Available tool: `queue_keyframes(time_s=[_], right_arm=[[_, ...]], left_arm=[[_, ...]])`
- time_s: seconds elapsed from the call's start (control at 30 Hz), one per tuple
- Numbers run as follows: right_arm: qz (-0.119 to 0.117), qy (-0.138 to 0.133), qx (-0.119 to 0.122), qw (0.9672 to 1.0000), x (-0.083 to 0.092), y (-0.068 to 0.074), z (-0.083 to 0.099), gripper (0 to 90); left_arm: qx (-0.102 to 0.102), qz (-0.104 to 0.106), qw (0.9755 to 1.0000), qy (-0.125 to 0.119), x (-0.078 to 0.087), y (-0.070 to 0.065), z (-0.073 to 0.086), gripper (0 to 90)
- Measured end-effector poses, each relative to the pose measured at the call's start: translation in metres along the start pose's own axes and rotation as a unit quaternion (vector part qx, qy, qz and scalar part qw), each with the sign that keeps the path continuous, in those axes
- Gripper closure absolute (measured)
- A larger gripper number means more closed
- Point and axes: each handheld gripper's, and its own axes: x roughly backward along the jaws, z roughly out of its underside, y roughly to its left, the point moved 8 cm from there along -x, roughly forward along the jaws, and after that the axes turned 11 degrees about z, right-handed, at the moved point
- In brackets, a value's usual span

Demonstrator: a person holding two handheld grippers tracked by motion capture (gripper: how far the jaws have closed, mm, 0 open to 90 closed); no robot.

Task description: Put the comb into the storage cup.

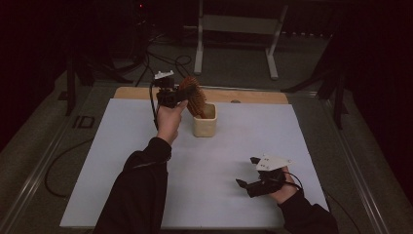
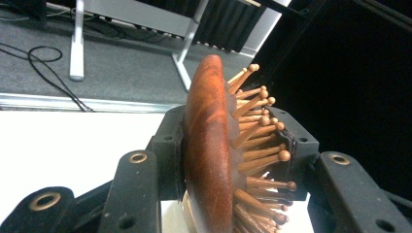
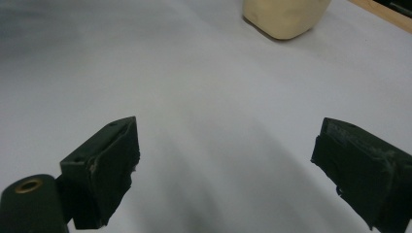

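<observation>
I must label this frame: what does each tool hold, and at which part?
The left tool grips the wooden hairbrush by its head, across back and bristles, above the cream cup. The right tool holds nothing.

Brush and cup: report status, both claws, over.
Left claw shut on brush, handle end in the cup. Right claw open, empty, low over the sheet. Nothing in the way.

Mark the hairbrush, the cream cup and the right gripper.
hairbrush (image 2: 209,145), left gripper view, wooden back of the head
cream cup (image 1: 204,127), high view, front wall
right gripper (image 3: 223,165), right gripper view, midway between the open fingertips
</observation>
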Motion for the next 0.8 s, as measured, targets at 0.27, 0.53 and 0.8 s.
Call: queue_keyframes(time_s=[0.27,0.53,0.8], right_arm=[[0.0,0.0,-0.001,1.0,-0.0001,0.0006,-0.0003,9.0],[-0.002,0.001,-0.003,1.0,-0.0004,0.0002,0.0004,9.0],[0.001,0.0,-0.002,1.0,0.0001,0.0,-0.0003,9.0]], left_arm=[[-0.009,0.002,0.9999,0.011,-0.0038,-0.0029,0.0011,51.2],[-0.003,0.011,0.9998,0.016,-0.0007,-0.0052,-0.0043,28.2],[-0.037,0.008,0.9985,0.04,0.0053,-0.0072,-0.0023,5.3]])
